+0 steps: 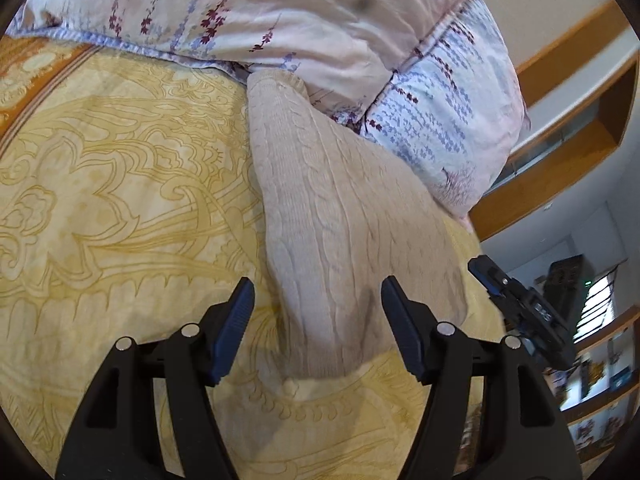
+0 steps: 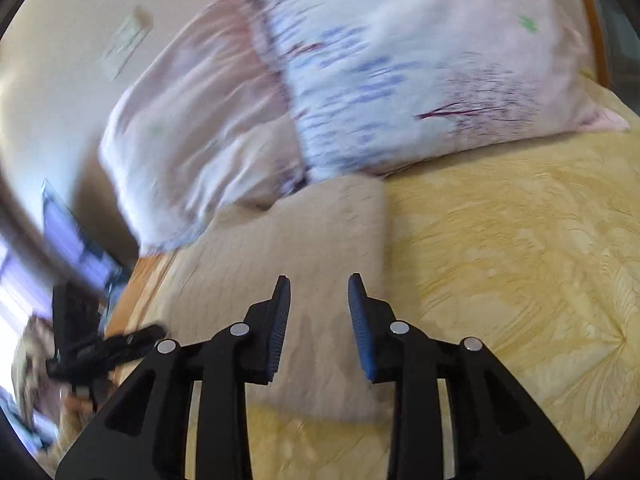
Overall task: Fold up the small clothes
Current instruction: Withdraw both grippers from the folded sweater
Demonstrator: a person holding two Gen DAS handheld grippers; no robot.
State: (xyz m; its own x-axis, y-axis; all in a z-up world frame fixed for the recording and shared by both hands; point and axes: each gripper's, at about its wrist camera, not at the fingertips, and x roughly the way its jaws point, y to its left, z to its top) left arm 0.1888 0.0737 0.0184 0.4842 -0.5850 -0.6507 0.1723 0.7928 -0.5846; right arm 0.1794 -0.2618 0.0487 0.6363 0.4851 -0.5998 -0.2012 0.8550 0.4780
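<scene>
A beige cable-knit garment lies folded in a long strip on the yellow patterned bedspread, its far end against the pillows. My left gripper is open and empty, hovering over the garment's near end. In the right wrist view, which is blurred, the same garment lies under my right gripper, which is open and empty above it. The right gripper also shows in the left wrist view, off the garment's right side.
Floral pink and blue pillows lie along the far side of the bed, also in the right wrist view. Wooden shelving and a room with furniture lie beyond the bed's right edge. The bedspread stretches right of the garment.
</scene>
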